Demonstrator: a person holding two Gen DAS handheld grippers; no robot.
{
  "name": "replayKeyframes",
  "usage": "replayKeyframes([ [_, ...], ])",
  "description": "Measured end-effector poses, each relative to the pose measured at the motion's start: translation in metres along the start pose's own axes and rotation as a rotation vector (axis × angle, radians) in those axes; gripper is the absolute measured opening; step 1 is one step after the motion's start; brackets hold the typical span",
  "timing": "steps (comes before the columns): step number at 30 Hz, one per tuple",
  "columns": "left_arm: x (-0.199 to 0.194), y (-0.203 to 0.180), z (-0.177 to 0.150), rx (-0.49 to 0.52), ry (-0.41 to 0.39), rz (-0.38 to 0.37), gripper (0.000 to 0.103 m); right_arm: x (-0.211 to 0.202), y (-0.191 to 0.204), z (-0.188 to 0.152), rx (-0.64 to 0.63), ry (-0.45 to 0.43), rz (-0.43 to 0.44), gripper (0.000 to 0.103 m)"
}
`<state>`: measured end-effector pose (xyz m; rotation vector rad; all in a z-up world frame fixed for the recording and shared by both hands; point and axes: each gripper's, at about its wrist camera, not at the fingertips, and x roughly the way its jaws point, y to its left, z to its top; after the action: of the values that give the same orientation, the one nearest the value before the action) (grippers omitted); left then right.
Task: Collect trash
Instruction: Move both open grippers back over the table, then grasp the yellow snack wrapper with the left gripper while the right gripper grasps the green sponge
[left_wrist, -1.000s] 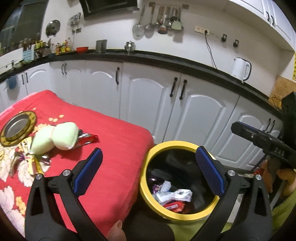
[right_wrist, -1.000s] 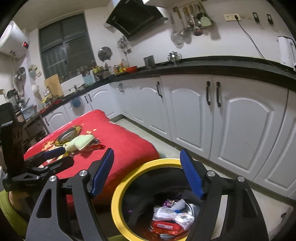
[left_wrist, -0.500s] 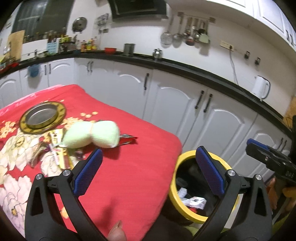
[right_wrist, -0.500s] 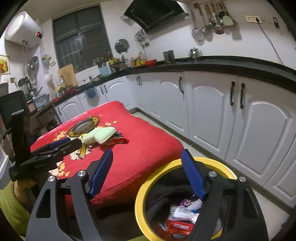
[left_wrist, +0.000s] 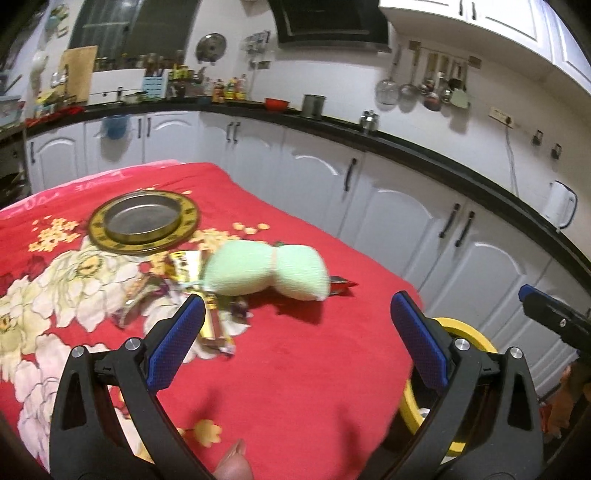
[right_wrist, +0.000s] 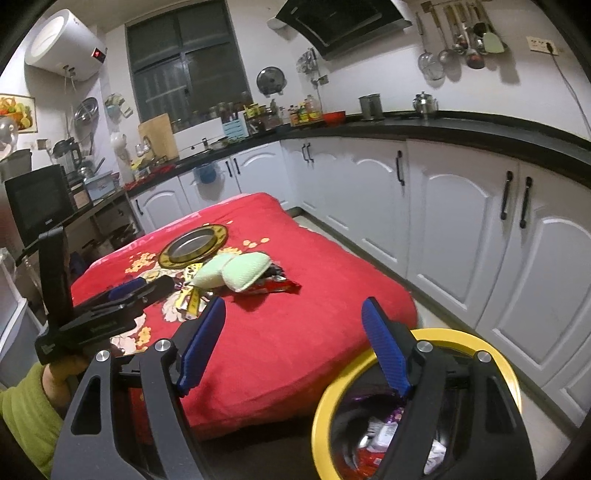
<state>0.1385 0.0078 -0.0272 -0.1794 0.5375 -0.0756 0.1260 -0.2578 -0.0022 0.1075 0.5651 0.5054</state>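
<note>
Left wrist view: left gripper (left_wrist: 297, 328) jaws apart, nothing between them, above the red floral cloth (left_wrist: 295, 369) on the desk. Snack wrappers (left_wrist: 199, 295) lie just beside a pale green sponge (left_wrist: 266, 271); a gold-rimmed metal plate (left_wrist: 144, 221) sits behind the sponge.

Right wrist view: right gripper (right_wrist: 293, 339) jaws apart, empty. Yellow-rimmed trash bin (right_wrist: 332, 391) stands beside the desk, holding wrappers. Red wrapper (right_wrist: 275, 286) touches the sponge (right_wrist: 231, 273).
</note>
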Motion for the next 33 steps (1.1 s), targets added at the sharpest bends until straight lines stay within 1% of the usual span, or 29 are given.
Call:
replayKeyframes([
  [9, 0.013, 0.042, -0.004, -0.085, 0.036, 0.091, 0.092, 0.045, 0.024, 0.017, -0.033, 0.049, 0.055, 0.074],
  [14, 0.022, 0.062, -0.009, -0.138, 0.074, 0.122, 0.092, 0.077, 0.031, 0.021, -0.025, 0.101, 0.087, 0.074],
  [18, 0.031, 0.074, -0.013, -0.182, 0.106, 0.131, 0.092, 0.104, 0.033, 0.025, -0.007, 0.145, 0.112, 0.074],
  [21, 0.040, 0.078, -0.014, -0.202, 0.129, 0.117, 0.083, 0.124, 0.034, 0.028, 0.002, 0.179, 0.125, 0.074],
  [23, 0.045, 0.078, -0.015, -0.205, 0.138, 0.107, 0.080, 0.136, 0.033, 0.031, 0.009, 0.194, 0.126, 0.074],
  [25, 0.049, 0.077, -0.015, -0.203, 0.146, 0.096, 0.071, 0.147, 0.031, 0.034, 0.016, 0.211, 0.132, 0.074],
  [29, 0.058, 0.079, -0.013, -0.214, 0.166, 0.079, 0.067, 0.168, 0.030, 0.040, 0.025, 0.238, 0.135, 0.074],
  [30, 0.060, 0.080, -0.014, -0.220, 0.170, 0.072, 0.064, 0.174, 0.030, 0.042, 0.030, 0.247, 0.138, 0.074],
  [32, 0.063, 0.080, -0.013, -0.230, 0.174, 0.064, 0.063, 0.182, 0.030, 0.045, 0.039, 0.262, 0.147, 0.074],
  [33, 0.065, 0.081, -0.013, -0.234, 0.177, 0.058, 0.060, 0.188, 0.030, 0.046, 0.045, 0.275, 0.159, 0.074],
])
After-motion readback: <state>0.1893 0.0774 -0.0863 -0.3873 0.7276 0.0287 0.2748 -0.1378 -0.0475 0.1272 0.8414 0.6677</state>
